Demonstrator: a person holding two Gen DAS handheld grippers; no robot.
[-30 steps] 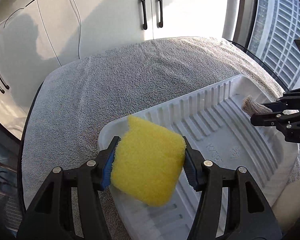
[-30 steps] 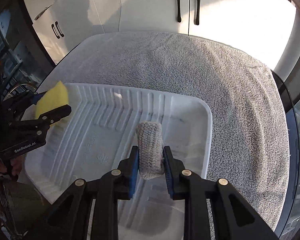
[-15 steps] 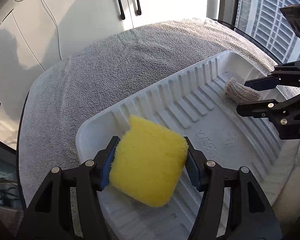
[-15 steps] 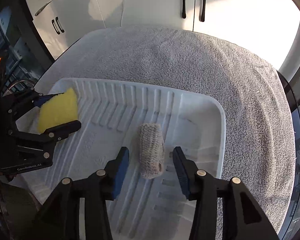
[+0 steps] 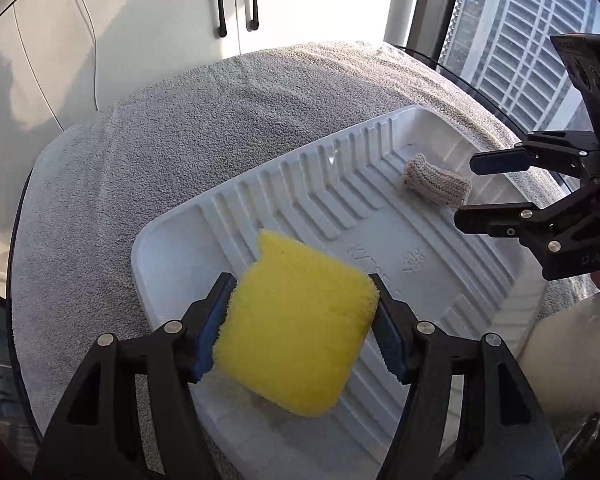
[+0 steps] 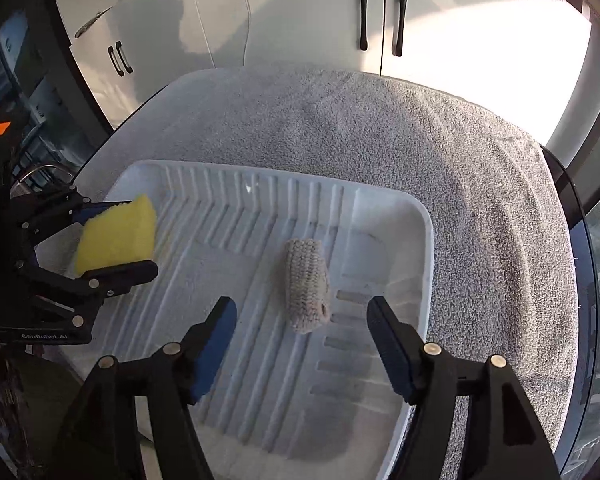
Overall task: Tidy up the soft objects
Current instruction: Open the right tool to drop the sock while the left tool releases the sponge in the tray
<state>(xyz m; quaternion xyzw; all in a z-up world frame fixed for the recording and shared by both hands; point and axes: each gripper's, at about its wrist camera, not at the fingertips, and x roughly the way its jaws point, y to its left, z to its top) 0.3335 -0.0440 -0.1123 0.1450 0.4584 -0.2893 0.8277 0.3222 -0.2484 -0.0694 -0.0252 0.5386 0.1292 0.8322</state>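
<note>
Yellow sponge [image 5: 296, 340] sits between the pads of left gripper [image 5: 300, 330], jaws easing apart yet pads touching both flanks, over the 7 o'clock corner of white tray [image 5: 172, 240]. Best to lower close to the ribbed floor before letting go fully, so no bounce onto grey towel [image 5: 160, 152]. Right gripper [image 6: 302, 346] spreading wide, holding nothing, knitted roll [image 6: 305, 284] lying free on the tray floor ahead at 12 o'clock. Worth lifting straight up, clear of the roll.
</note>
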